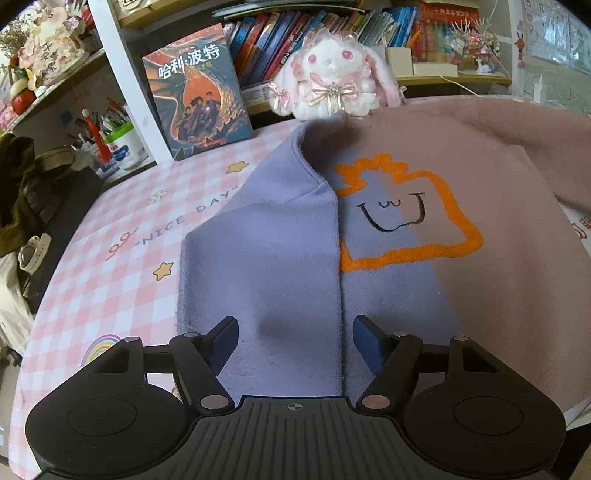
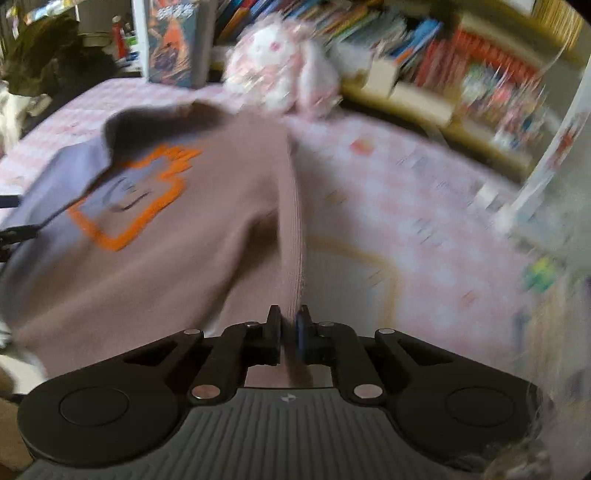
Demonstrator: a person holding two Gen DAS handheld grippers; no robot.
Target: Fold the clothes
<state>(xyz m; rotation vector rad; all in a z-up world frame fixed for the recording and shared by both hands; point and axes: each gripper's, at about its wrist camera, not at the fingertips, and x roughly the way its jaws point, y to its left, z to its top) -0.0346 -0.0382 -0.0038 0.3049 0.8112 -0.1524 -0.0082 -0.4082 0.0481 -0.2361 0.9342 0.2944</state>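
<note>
Right up close in the left wrist view, the left gripper (image 1: 293,341) hangs over the lilac side of the sweatshirt (image 1: 388,240), its fingers (image 1: 225,341) spread wide apart with nothing but flat fabric showing between them. They are not pinching anything. The sweatshirt lies spread on the worktop (image 1: 122,236), which wears a pink checked cloth printed with stars and the words "NICE DAY". The garment is half lilac, half dusty pink, and its lilac sleeve (image 1: 280,206) is folded in over the body, its edge running just beside the orange-outlined smiling face (image 1: 402,218) on the chest.

Over to the right wrist view, and it is blurry out there! The right gripper (image 2: 289,325) has its fingers (image 2: 274,332) drawn together, clamped on the ribbed pink cuff (image 2: 293,240). The cuff runs up from the fingers as a narrow band, raised off the worktop (image 2: 406,229), with the pink body of the sweatshirt (image 2: 184,258) draped away to the left. The orange face (image 2: 144,199) shows here too, tilted, with the lilac half beyond it.

At the back edge of the worktop, a white and pink plush bunny (image 1: 332,77) sits touching the sweatshirt's collar end. Beside it stands an upright boxed book (image 1: 195,92) with a dragon on its cover. Behind them runs a bookshelf (image 1: 369,29) packed with colourful spines. A pen pot (image 1: 118,144) sits at the far left.
</note>
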